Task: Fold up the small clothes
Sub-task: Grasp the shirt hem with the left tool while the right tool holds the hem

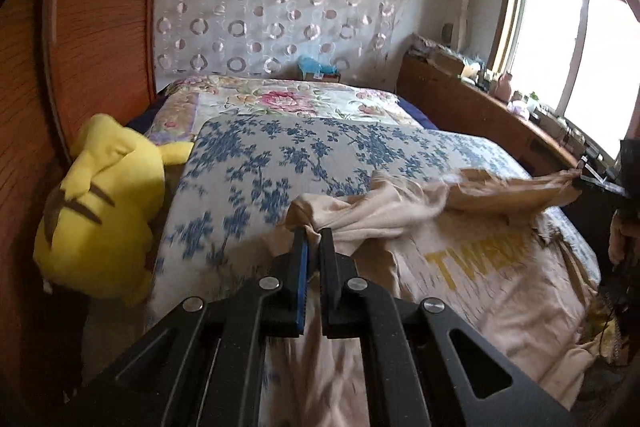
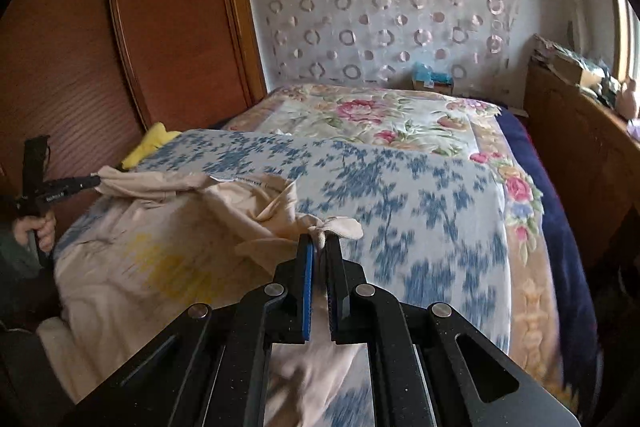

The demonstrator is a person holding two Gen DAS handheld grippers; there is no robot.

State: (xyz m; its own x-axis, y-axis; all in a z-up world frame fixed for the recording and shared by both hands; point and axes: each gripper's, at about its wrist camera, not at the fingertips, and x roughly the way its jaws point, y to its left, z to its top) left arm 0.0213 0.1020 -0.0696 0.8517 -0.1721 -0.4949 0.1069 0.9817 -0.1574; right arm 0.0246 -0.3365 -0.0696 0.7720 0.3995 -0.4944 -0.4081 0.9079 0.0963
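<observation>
A beige T-shirt [image 1: 492, 291] with yellow lettering lies spread on a blue-flowered sheet [image 1: 280, 163] on the bed. My left gripper [image 1: 314, 233] is shut on a bunched corner of its upper edge. The same beige T-shirt [image 2: 160, 247] fills the left half of the right wrist view, where my right gripper [image 2: 319, 238] is shut on the opposite corner. The edge between the two corners is lifted and stretched. Each view shows the other gripper at its side: the right one [image 1: 580, 181] and the left one [image 2: 94, 182], held by a hand [image 2: 40, 227].
A yellow plush toy [image 1: 100, 211] lies at the bed's left edge against a wooden wardrobe [image 1: 100, 27]. A pink-flowered quilt [image 2: 380, 119] covers the far half of the bed. A wooden shelf [image 1: 480, 107] with small items runs under the window on the right.
</observation>
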